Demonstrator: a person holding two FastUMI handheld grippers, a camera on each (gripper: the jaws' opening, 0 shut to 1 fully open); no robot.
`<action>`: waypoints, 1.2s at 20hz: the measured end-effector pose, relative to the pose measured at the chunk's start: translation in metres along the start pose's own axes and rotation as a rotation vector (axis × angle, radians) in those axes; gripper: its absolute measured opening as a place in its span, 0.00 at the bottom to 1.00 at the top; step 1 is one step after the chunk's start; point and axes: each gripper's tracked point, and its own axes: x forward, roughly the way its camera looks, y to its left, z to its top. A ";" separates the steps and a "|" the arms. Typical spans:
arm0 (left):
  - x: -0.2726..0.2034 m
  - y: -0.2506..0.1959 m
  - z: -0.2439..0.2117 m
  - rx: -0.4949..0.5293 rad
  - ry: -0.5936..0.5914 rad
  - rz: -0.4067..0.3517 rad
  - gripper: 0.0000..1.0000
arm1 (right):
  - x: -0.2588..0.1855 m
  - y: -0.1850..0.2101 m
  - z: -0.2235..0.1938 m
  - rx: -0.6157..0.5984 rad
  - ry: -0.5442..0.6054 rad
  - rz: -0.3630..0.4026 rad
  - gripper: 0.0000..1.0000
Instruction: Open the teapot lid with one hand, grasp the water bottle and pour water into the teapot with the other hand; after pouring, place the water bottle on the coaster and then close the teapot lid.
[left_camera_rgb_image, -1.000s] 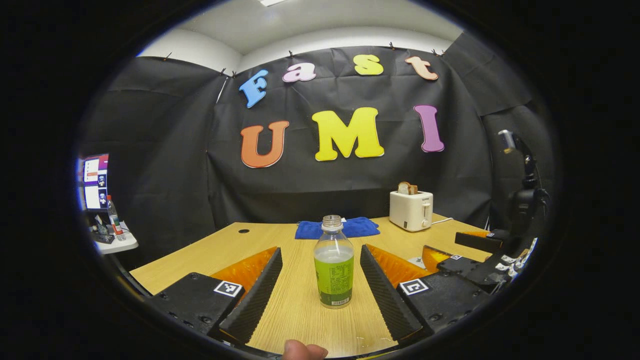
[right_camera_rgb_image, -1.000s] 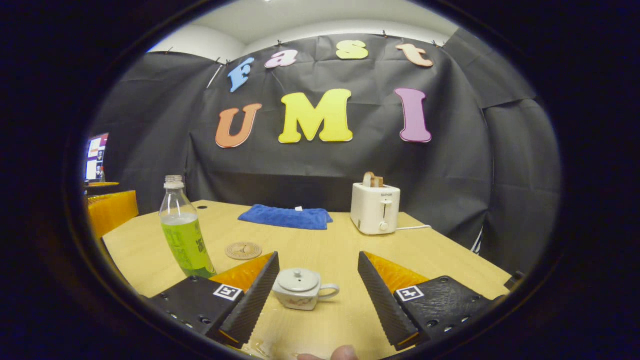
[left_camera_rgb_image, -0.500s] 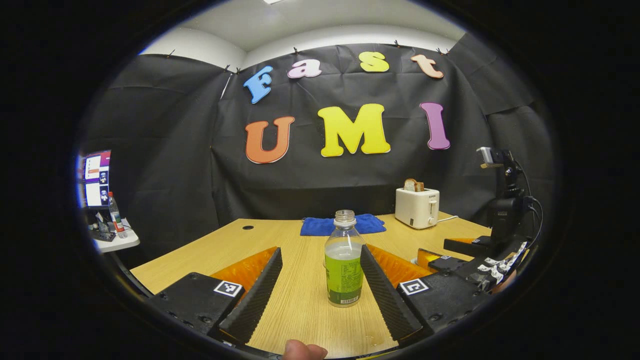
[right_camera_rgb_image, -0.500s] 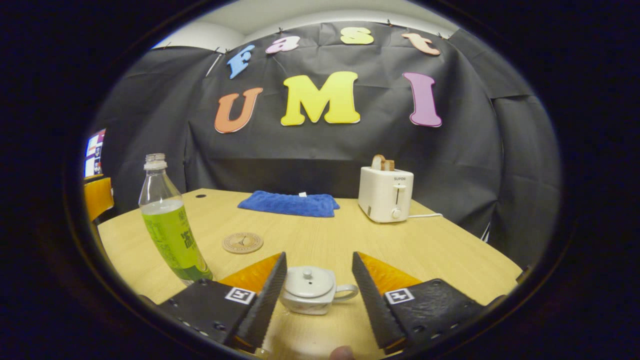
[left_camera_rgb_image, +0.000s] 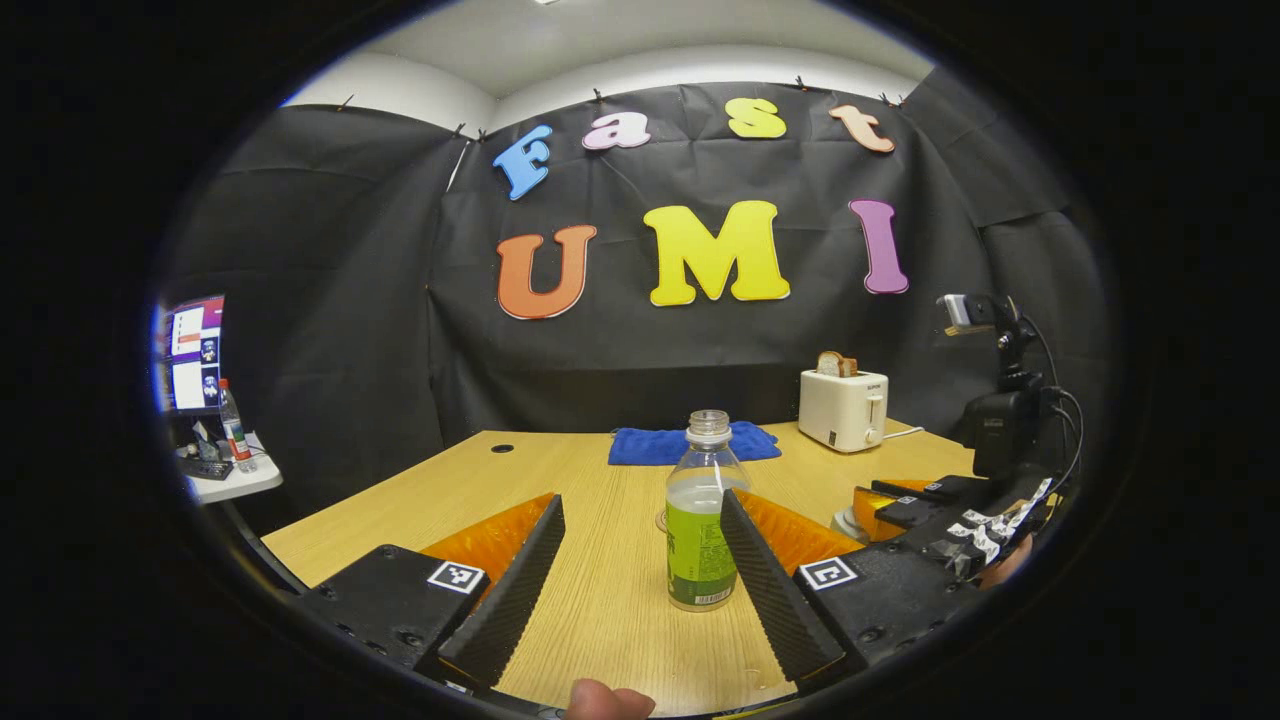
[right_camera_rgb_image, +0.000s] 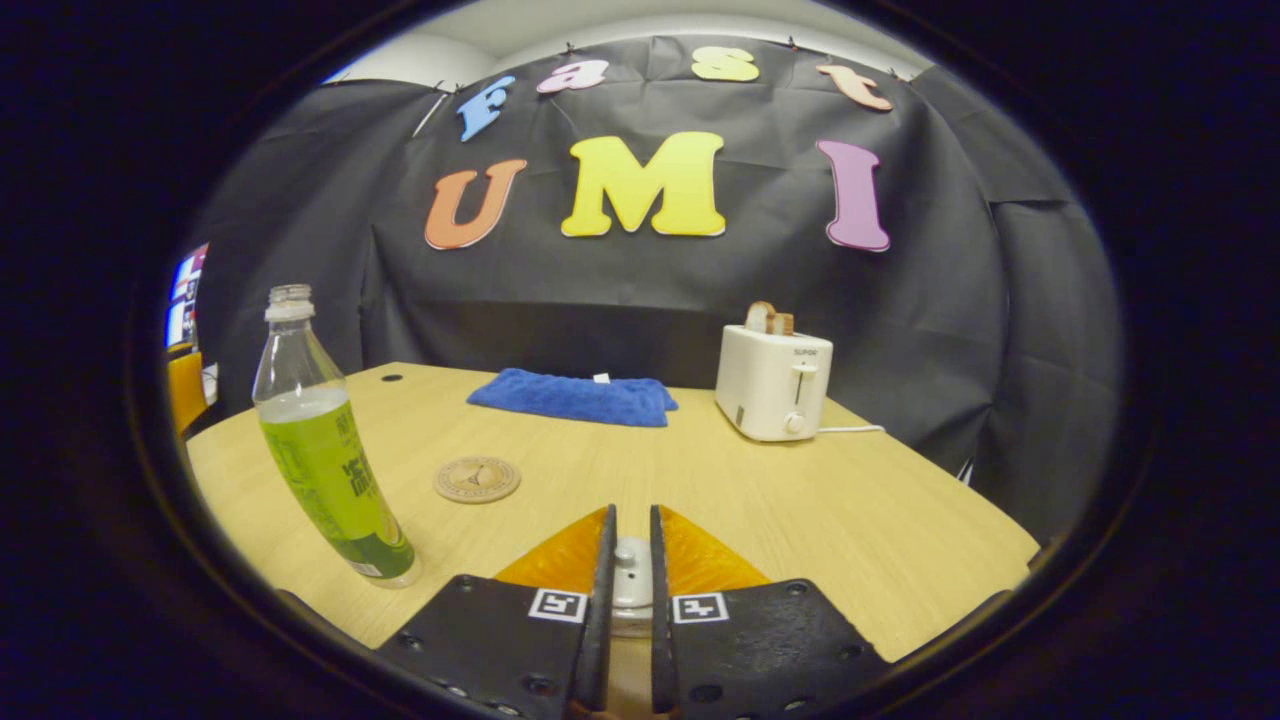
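Since a second ago the right gripper (right_camera_rgb_image: 628, 600) went from wide fingers either side of the teapot to fingers nearly together on the teapot lid (right_camera_rgb_image: 630, 560) knob, which sits between the tips; contact looks likely, hard to confirm. Left gripper (left_camera_rgb_image: 640, 570) moved in; water bottle (left_camera_rgb_image: 702, 520) now sits between its wide fingers, close against the right-hand finger, not gripped.

Teapot mostly hidden under the right fingers. Lid looks ceramic: small, light, smooth, breakable. Pinch the knob, lift straight up.

Bottle: thin clear plastic, uncapped, roughly half full. Moderate weight, squashy walls, liquid can slosh or spurt if squeezed hard. Best hold is the labelled mid-body, centred between the fingers, kept upright on the worktop (left_camera_rgb_image: 600, 620) until lifted.

Coaster (right_camera_rgb_image: 477, 479) lies ahead-left of the right fingers, just beyond the bottle.
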 end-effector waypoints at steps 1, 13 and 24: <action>0.001 0.001 0.001 0.000 -0.001 0.002 0.98 | 0.000 0.002 0.001 -0.001 0.003 0.008 0.18; 0.000 -0.003 -0.001 -0.006 0.005 -0.020 0.98 | -0.008 0.004 0.020 0.019 -0.063 0.063 0.00; 0.004 -0.027 -0.017 -0.004 0.043 -0.069 0.98 | -0.047 -0.035 0.048 0.038 -0.128 0.048 0.00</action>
